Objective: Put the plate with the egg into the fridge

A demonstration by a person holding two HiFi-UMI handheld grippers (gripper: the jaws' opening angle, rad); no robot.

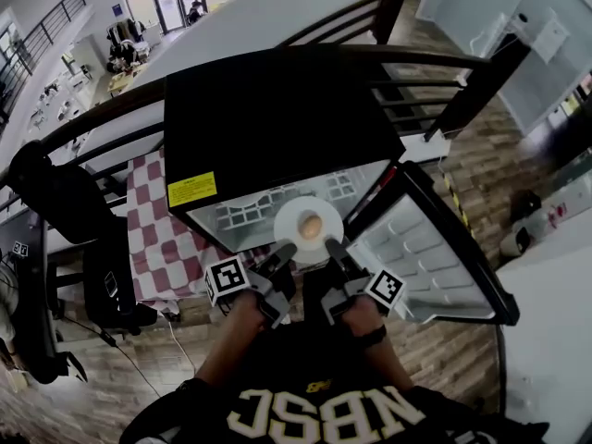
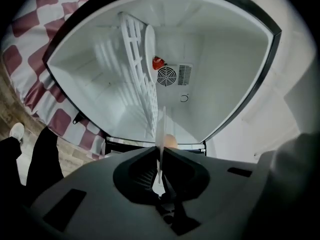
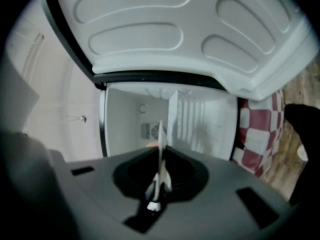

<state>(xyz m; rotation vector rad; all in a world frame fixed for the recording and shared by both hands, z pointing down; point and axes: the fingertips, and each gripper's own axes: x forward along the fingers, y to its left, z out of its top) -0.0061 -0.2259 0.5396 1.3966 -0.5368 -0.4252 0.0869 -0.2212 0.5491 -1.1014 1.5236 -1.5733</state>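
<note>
A white plate point(image 1: 309, 228) with a brown egg point(image 1: 311, 225) on it hangs in front of the open black mini fridge point(image 1: 277, 128). My left gripper point(image 1: 283, 252) is shut on the plate's near left rim, and my right gripper point(image 1: 331, 246) is shut on its near right rim. In the left gripper view the plate point(image 2: 161, 144) shows edge-on between the jaws, the egg point(image 2: 170, 141) just beyond. The right gripper view also has the plate point(image 3: 160, 149) edge-on in the jaws. Inside the fridge is a white wire shelf point(image 2: 137, 79).
The fridge door point(image 1: 430, 257) stands open to the right, its white inner liner point(image 3: 190, 29) close beside my right gripper. A red-and-white checked cloth point(image 1: 157, 229) lies left of the fridge. A dark railing point(image 1: 407, 72) runs behind it. A fan vent point(image 2: 167, 76) sits on the fridge's back wall.
</note>
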